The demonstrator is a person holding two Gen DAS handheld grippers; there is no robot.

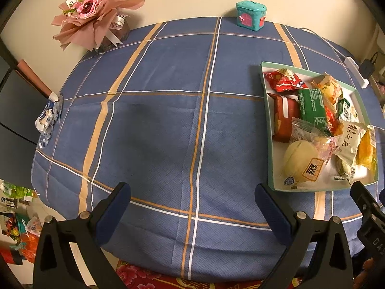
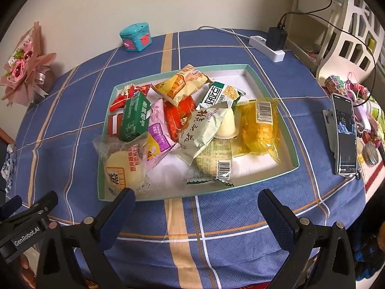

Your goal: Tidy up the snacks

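Hovering, left gripper (image 1: 192,200): jaws wide apart, empty, over bare worktop (image 1: 156,125);
right gripper (image 2: 196,204): jaws spread, empty, near tray (image 2: 292,149) front rim;
snacks (image 2: 192,125): piled in tray

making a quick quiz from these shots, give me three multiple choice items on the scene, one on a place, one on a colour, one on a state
1. Where are the snacks?
A. in the tray
B. spread over the cloth
C. on the floor

2. What colour is the small house-shaped box by the wall?
A. teal with pink
B. black
C. plain white

3. How are the two claws?
A. both open, empty
B. both shut on a snack
C. one holds the phone

Answers:
1 A, the packets are piled inside the tray.
2 A, the house-shaped box is teal with pink trim.
3 A, the left claw and right claw gape with nothing between.
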